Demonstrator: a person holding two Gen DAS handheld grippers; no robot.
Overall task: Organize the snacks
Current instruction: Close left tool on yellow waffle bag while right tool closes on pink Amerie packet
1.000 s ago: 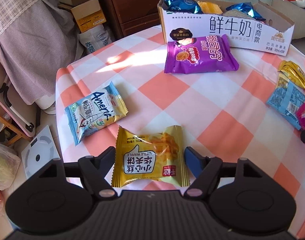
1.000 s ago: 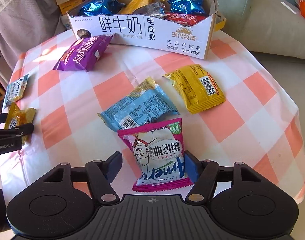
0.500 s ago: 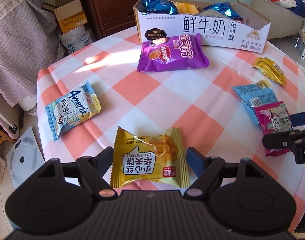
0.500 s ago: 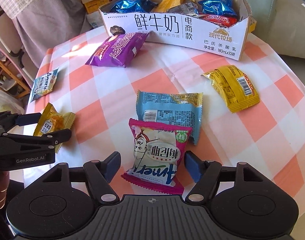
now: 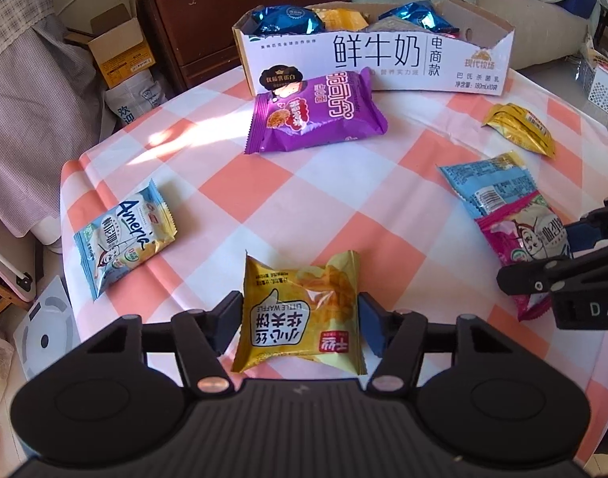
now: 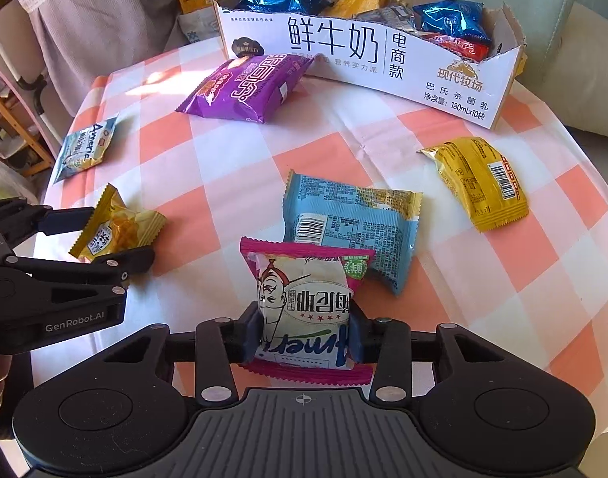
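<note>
The right tool [image 6: 304, 332] pinches the pink packet [image 6: 304, 310]. At nine o'clock, the left tool [image 5: 300, 318] is closing around the yellow packet [image 5: 300, 310] on the bench [image 5: 344, 183].

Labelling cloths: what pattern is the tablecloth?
Orange-and-white checks on the tablecloth, clearest in the right wrist view.

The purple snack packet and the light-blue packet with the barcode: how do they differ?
The purple snack packet lies printed face up, close against the cardboard box; the light-blue packet lies back side up mid-table, its near edge under the pink packet. The purple one looks puffier. Both rest flat on the checked tablecloth, ungripped.
</note>
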